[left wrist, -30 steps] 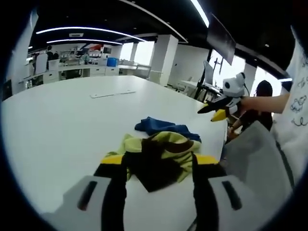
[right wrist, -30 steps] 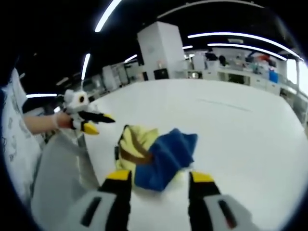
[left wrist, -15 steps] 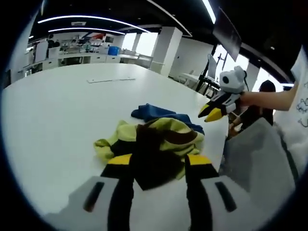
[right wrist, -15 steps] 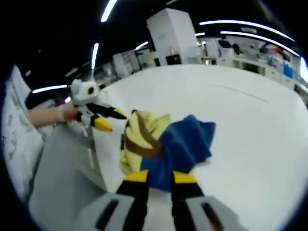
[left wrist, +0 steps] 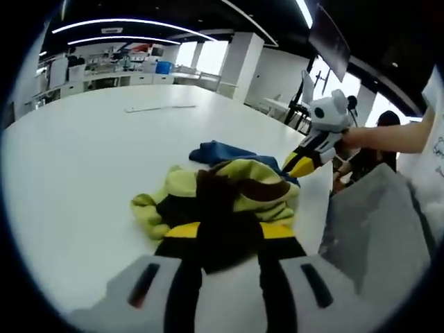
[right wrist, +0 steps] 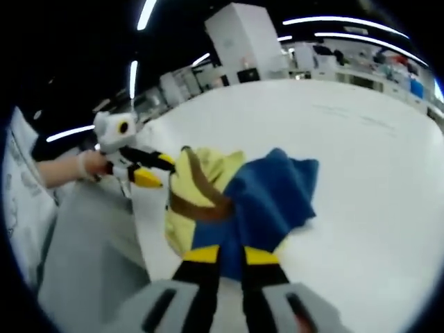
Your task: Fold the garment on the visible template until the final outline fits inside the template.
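A crumpled garment (left wrist: 229, 194) in yellow-green, dark brown and blue lies bunched near the edge of the white table (left wrist: 83, 159). My left gripper (left wrist: 230, 232) sits low over it, its jaws partly closed with the dark brown fold between them. My right gripper (right wrist: 230, 255) has its jaws drawn narrow on the blue part of the garment (right wrist: 267, 194). In the left gripper view the right gripper (left wrist: 300, 161) comes in from the right at the cloth's edge. In the right gripper view the left gripper (right wrist: 154, 170) touches the yellow side.
The table edge (left wrist: 322, 201) runs just right of the garment, with a grey surface (left wrist: 374, 222) beyond it. A person's forearm (left wrist: 392, 137) holds the right gripper. A thin strip (left wrist: 159, 107) lies far out on the table. Desks and pillars stand behind.
Both views have closed in on the garment. The right gripper's jaws went from wide apart to narrow on the blue cloth. The left gripper's jaws have drawn closer around the brown fold.
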Tool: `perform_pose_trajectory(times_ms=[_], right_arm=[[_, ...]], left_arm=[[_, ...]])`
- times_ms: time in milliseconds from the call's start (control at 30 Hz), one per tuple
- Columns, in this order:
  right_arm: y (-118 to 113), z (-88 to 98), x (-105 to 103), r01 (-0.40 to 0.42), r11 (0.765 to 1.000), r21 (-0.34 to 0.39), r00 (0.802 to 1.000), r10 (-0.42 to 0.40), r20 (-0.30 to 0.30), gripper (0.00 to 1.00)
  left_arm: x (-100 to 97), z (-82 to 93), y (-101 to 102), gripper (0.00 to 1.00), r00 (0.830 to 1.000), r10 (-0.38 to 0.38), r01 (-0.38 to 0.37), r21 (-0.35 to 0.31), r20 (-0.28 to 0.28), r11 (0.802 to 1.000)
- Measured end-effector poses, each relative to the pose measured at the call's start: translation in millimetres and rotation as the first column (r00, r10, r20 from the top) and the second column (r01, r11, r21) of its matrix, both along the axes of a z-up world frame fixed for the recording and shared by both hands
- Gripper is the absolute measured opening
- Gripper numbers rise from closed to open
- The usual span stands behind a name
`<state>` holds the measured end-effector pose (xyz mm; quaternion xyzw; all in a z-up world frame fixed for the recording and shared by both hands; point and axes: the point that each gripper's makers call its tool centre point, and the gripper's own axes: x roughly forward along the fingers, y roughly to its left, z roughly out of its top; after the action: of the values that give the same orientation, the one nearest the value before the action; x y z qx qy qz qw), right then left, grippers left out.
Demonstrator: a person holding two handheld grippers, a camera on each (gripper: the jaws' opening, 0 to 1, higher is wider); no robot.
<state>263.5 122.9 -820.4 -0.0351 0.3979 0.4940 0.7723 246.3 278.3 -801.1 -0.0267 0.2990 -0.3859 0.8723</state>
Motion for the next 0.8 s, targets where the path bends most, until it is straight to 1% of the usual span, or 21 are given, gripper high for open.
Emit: perform_pose_trajectory(times_ms=[100, 167, 267, 300, 367, 400, 467, 533, 567, 633, 667, 800], right_arm=[[-0.1, -6.6, -1.4, 0.006, 1.000, -0.008, 1.000, -0.006, -0.027, 0.07], [-0.4, -9.1, -4.2, 0.007, 1.000, -0.012, 0.999, -0.007, -0.045, 0.06], [-1.1, -11.7, -5.3, 0.011, 1.000, -0.013, 0.999, -0.012, -0.050, 0.02], [-1.2, -11.4, -5.6, 0.013, 1.000, -0.015, 0.999, -0.013, -0.048, 0.00], [-1.3, -10.5, -6.2, 0.016, 1.000, -0.015, 0.999, -0.016, -0.050, 0.00], [-1.2, -9.8, -6.0, 0.015, 1.000, -0.016, 0.999, -0.015, -0.047, 0.00], [-2.4, -8.2, -6.7, 0.017, 1.000, -0.017, 0.999, -0.018, -0.043, 0.00], [-3.8, -5.2, -6.7, 0.022, 1.000, -0.013, 0.999, -0.023, -0.035, 0.00], [-4.5, -3.6, -6.6, 0.024, 1.000, -0.012, 0.999, -0.024, -0.029, 0.00], [-5.8, 4.1, -9.0, 0.029, 1.000, -0.007, 1.000, -0.029, -0.012, 0.00], [-6.6, 9.6, -9.8, 0.038, 0.999, 0.002, 0.999, -0.038, -0.004, 0.00], [-18.2, 20.4, -1.8, 0.070, 0.997, 0.021, 0.997, -0.071, 0.034, 0.00]], left_arm=[[1.1, -5.4, -0.3, 0.26, 1.000, -0.006, 0.006, 0.003, -0.012, 1.000], [0.9, -5.2, -1.9, 0.25, 1.000, -0.010, 0.010, 0.005, -0.009, 1.000], [3.1, -8.8, -4.2, 0.21, 1.000, -0.005, 0.006, 0.025, -0.013, 1.000], [3.4, -11.0, -3.0, 0.18, 1.000, 0.003, -0.002, 0.031, -0.025, 1.000], [6.5, -15.6, 1.7, 0.13, 0.998, 0.020, -0.019, 0.027, -0.053, 0.999], [4.7, -16.2, 0.4, 0.11, 0.997, 0.026, -0.025, 0.016, -0.066, 1.000], [5.1, -16.6, 0.2, 0.08, 0.997, 0.042, -0.041, 0.019, -0.067, 0.999], [5.9, -17.1, 1.0, 0.02, 0.996, 0.052, -0.051, 0.020, -0.073, 0.998], [5.5, -16.9, 1.5, 0.00, 0.993, 0.068, -0.067, 0.014, -0.091, 0.998], [7.1, -14.6, 3.8, 0.00, 0.989, 0.099, -0.101, -0.013, -0.112, 0.995], [6.1, -13.7, 4.1, 0.00, 0.984, 0.109, -0.114, -0.030, -0.140, 0.993], [9.5, -3.8, 17.1, 0.00, 0.980, 0.136, -0.144, -0.048, -0.144, 0.988]])
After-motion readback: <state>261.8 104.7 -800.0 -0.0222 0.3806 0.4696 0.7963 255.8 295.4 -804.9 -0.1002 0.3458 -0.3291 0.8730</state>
